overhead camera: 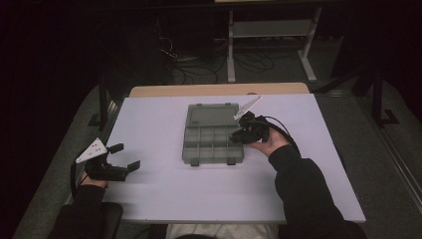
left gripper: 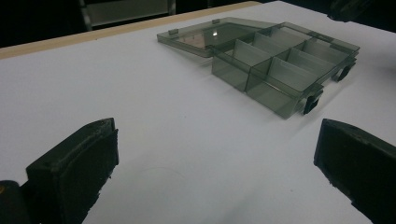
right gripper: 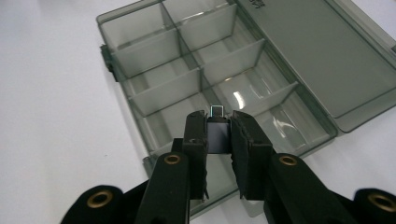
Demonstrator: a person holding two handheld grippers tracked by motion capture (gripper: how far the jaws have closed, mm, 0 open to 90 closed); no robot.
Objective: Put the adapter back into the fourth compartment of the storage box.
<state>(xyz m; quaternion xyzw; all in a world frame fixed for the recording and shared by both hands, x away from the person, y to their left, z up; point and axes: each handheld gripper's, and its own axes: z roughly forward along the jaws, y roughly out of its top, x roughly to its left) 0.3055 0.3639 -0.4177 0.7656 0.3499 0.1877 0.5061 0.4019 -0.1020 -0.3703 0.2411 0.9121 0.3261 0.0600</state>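
Observation:
An open grey see-through compartment box lies mid-table, its lid folded flat on the far side and its compartments bare. My right gripper hovers over the box's right edge, shut on a small black plug-like piece. In the right gripper view that piece sits clamped between the pads, its metal tip pointing at a compartment of the box; the right gripper is just above it. My left gripper rests near the table's left edge, open, holding nothing. In the left gripper view the box lies ahead of the left gripper.
The white table has a wooden strip along its far edge. Beyond it, on the dark floor, stand a metal frame and loose cables. A dark post rises by the table's left side.

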